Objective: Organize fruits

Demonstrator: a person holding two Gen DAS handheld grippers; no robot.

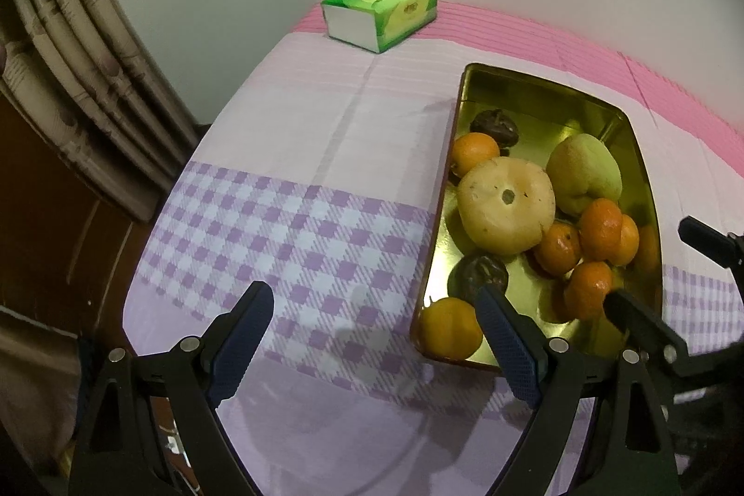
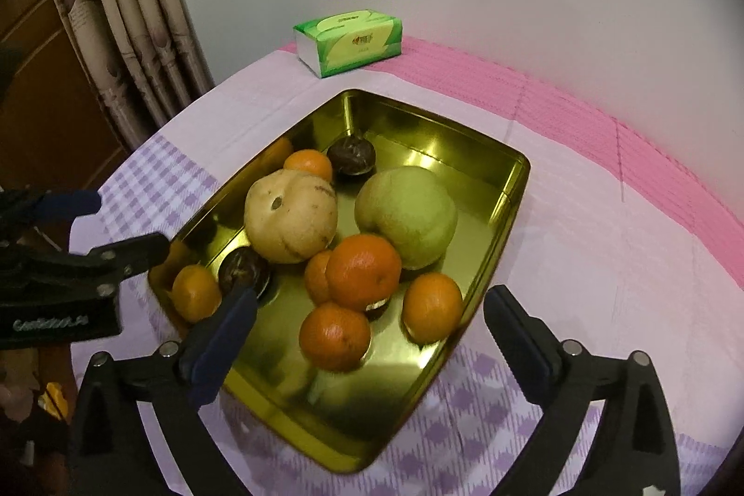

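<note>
Both the left gripper and right gripper are held wide apart, empty. At twelve o'clock, the tissue pack bears unreadable print.

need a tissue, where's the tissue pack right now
The green tissue pack lies at the table's far edge near the wall, beyond the gold tray of fruit, with the curtain to its left.

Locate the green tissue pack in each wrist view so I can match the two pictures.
Left wrist: the green tissue pack lies at top centre, on the pink stripe by the wall, beyond the gold tray's far left corner.
Right wrist: the pack lies at upper centre, beyond the tray's far corner.
Shared landmark: the pale yellow fruit in the tray.
</note>
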